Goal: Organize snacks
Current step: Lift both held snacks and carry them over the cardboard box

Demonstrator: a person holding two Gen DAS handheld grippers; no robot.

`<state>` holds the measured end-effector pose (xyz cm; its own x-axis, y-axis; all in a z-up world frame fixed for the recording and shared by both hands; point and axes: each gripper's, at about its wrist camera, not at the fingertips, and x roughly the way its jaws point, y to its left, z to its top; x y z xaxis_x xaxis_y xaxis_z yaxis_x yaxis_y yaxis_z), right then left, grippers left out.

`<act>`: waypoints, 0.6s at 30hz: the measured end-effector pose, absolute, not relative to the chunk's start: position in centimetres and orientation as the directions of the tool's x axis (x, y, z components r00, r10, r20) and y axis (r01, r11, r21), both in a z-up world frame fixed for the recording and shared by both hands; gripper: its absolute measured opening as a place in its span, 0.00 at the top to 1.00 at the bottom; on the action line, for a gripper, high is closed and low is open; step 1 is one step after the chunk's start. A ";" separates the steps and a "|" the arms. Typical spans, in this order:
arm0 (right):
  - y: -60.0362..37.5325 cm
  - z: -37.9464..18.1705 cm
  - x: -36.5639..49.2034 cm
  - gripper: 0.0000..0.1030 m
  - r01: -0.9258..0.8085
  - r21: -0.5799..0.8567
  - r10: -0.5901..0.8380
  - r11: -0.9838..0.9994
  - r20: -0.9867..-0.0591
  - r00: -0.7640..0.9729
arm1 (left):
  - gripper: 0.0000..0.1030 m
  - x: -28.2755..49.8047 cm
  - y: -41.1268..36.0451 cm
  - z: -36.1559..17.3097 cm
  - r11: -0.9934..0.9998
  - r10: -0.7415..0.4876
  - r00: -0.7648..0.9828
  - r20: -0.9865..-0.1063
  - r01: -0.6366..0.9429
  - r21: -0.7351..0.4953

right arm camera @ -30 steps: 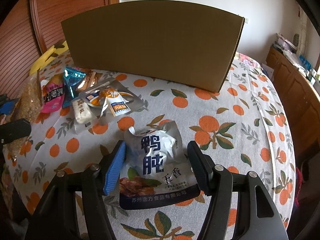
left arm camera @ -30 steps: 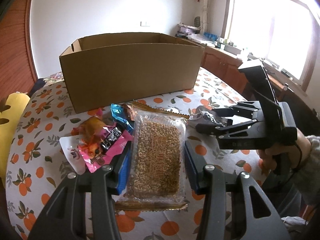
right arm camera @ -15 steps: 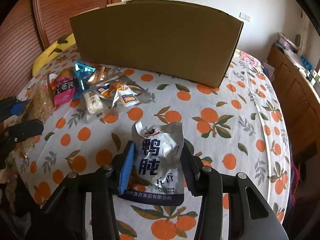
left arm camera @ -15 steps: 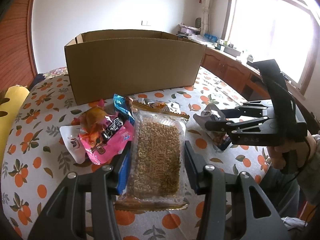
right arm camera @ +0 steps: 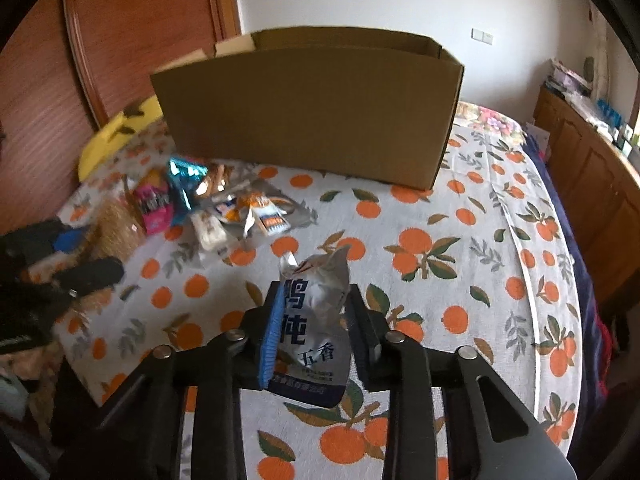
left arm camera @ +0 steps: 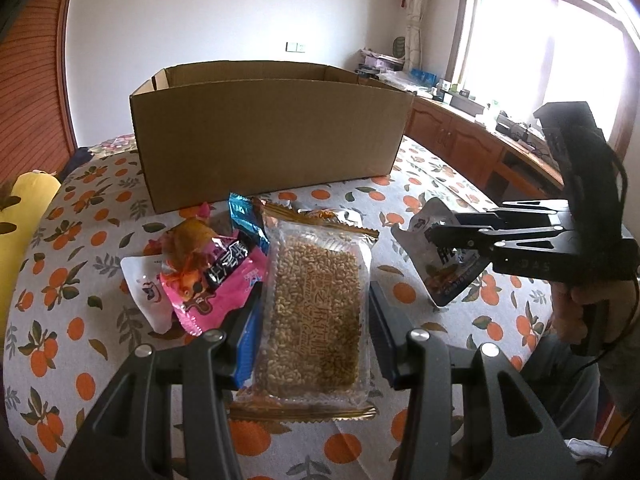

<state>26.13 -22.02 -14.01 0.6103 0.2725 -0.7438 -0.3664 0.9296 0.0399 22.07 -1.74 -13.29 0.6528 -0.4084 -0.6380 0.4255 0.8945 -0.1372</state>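
Orange-print desk [right arm camera: 460,240], cardboard box [right arm camera: 312,112] ahead of both claws. My right claw [right arm camera: 312,332] has just closed on the silver pouch [right arm camera: 316,320], now lifted (box next, I judge). Left claw [left arm camera: 316,320] clamps the grain bar [left arm camera: 316,316].

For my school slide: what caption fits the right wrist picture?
Right claw squeezing a silver snack pouch before the cardboard box.

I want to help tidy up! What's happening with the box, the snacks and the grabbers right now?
Cardboard box: open on top.
Grain bar: sealed, between left gripper fingers.
Silver pouch: crumpled, squeezed by right gripper, whose fingers just closed.
Pink packet: sealed, lying in the pile.
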 end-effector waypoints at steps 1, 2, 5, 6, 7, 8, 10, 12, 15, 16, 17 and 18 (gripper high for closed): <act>-22.1 -13.8 26.1 0.74 -0.365 0.039 0.272 0.930 -0.740 0.615 | 0.54 22.2 -1.8 -13.2 0.894 -0.409 0.654 -0.636 0.427 -0.136; -22.0 -13.7 26.0 0.75 -0.366 0.032 0.269 0.930 -0.738 0.619 | 0.54 22.3 -1.9 -13.1 0.894 -0.409 0.656 -0.635 0.428 -0.134; -22.1 -13.3 25.9 0.85 -0.370 0.026 0.271 0.928 -0.729 0.628 | 0.54 22.9 -1.9 -12.9 0.893 -0.414 0.658 -0.629 0.429 -0.138; -22.2 -13.0 25.8 0.86 -0.368 0.027 0.272 0.929 -0.724 0.634 | 0.54 23.1 -1.9 -12.9 0.892 -0.416 0.658 -0.627 0.430 -0.140; -22.2 -12.8 25.8 0.87 -0.369 0.024 0.272 0.929 -0.721 0.638 | 0.54 23.3 -1.9 -12.8 0.891 -0.419 0.659 -0.625 0.431 -0.142; -22.2 -12.6 25.9 0.88 -0.372 0.022 0.273 0.928 -0.720 0.638 | 0.54 23.5 -2.0 -12.7 0.890 -0.420 0.660 -0.622 0.433 -0.142; -22.1 -12.8 26.0 0.89 -0.386 0.028 0.284 0.922 -0.728 0.625 | 0.54 23.9 -2.0 -12.6 0.889 -0.422 0.662 -0.619 0.435 -0.142; -22.1 -12.8 26.2 0.89 -0.393 0.029 0.288 0.919 -0.728 0.621 | 0.54 24.3 -2.0 -12.7 0.889 -0.423 0.661 -0.620 0.435 -0.143; -21.9 -12.7 26.3 0.90 -0.396 0.029 0.292 0.918 -0.724 0.624 | 0.54 24.6 -2.1 -12.7 0.888 -0.425 0.657 -0.623 0.436 -0.147; -21.8 -12.6 26.2 0.90 -0.398 0.028 0.294 0.917 -0.722 0.626 | 0.54 24.6 -2.2 -12.7 0.888 -0.426 0.656 -0.623 0.436 -0.147; -21.8 -12.5 26.2 0.90 -0.399 0.026 0.294 0.917 -0.721 0.628 | 0.54 24.7 -2.2 -12.7 0.887 -0.426 0.655 -0.624 0.437 -0.147; -21.9 -12.5 26.2 0.91 -0.399 0.024 0.293 0.917 -0.720 0.630 | 0.54 24.7 -2.2 -12.7 0.887 -0.427 0.656 -0.623 0.438 -0.147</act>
